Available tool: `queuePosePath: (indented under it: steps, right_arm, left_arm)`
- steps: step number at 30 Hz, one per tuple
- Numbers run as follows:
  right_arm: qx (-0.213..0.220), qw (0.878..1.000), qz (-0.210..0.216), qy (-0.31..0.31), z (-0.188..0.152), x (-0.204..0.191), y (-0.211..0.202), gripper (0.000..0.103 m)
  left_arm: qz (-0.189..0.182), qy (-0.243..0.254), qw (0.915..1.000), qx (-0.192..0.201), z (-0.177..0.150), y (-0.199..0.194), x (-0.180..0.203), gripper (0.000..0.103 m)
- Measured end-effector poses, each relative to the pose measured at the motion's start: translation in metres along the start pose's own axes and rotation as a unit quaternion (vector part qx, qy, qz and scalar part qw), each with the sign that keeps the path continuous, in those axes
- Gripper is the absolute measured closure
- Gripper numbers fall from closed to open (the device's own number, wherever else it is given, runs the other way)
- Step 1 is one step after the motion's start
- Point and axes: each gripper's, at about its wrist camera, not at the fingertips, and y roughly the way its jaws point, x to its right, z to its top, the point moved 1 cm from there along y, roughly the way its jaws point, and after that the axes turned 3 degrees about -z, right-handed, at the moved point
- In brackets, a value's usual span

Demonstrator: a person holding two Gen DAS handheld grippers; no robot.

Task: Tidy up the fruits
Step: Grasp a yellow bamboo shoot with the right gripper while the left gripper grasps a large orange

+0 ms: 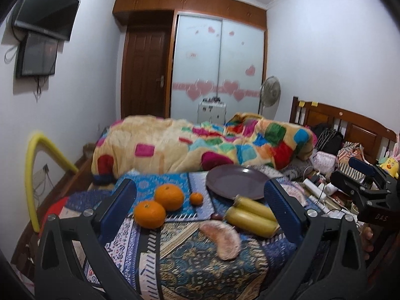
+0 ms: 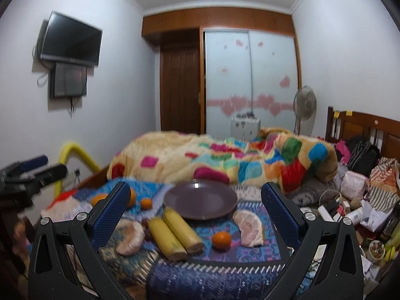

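Both grippers spread wide, holding nothing: left gripper, right gripper. Fruit lies loose on the patterned bedspread: pomelo segment, small tangerine, two bananas, two oranges further left. Beyond the bananas, purple plate. Behind, rumpled colourful quilt.

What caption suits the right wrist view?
Open right claw hovers over an empty plate, bananas and oranges.
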Motion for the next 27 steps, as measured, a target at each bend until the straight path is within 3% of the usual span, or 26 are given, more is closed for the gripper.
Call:
queuePosePath:
  steps: [5,10,16,27]
  right_arm:
    - [-0.067,0.997,0.010,-0.023,-0.017,0.006,0.032,0.000]
    - [-0.110,0.993,0.013,-0.034,-0.029,0.009,0.056,0.000]
    - [-0.162,0.984,0.039,-0.055,-0.043,0.007,0.088,0.001]
    - [-0.243,0.960,0.111,-0.079,-0.049,-0.002,0.140,0.037]
  left_arm:
    - [0.013,-0.017,0.9986,-0.048,-0.011,0.027,-0.028,0.000]
    - [0.046,0.011,0.9955,-0.082,-0.024,0.053,-0.044,0.000]
    - [0.062,0.030,0.9895,-0.127,-0.038,0.088,-0.061,0.010]
    - [0.051,0.011,0.9795,-0.195,-0.058,0.148,-0.094,0.018]
